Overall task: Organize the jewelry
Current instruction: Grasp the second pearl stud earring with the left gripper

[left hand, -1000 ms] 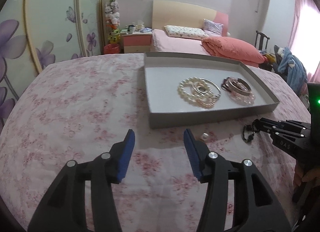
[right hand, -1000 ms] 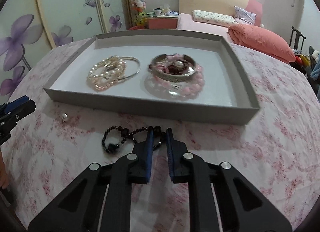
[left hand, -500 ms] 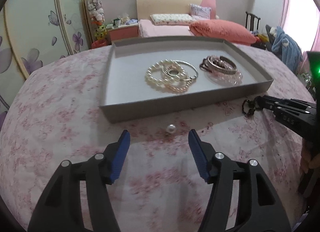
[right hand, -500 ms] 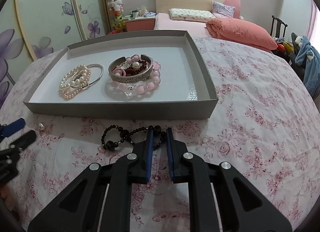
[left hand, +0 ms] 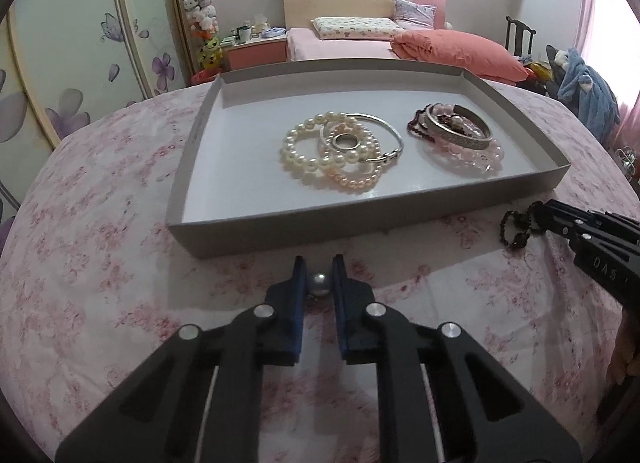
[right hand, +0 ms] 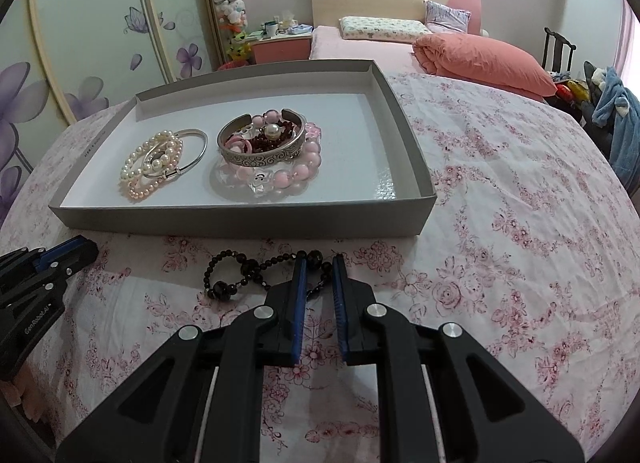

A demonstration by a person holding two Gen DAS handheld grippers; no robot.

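Left wrist view: the left gripper (left hand: pixel 319 267), low in the frame's centre, has its blue pads pinching a loose pearl (left hand: pixel 319 284) on the floral tablecloth (left hand: pixel 100 255), just in front of the grey tray (left hand: pixel 280 229). Right wrist view, centre: the right gripper (right hand: pixel 319 265) has its jaws narrowed around a black bead bracelet (right hand: pixel 240 275) lying near the tray's front wall. Inside the tray, pearl bracelets (left hand: pixel 320 151) sit left of centre, with a silver cuff (right hand: pixel 260 151) on pink beads (right hand: pixel 296 173) beside them.
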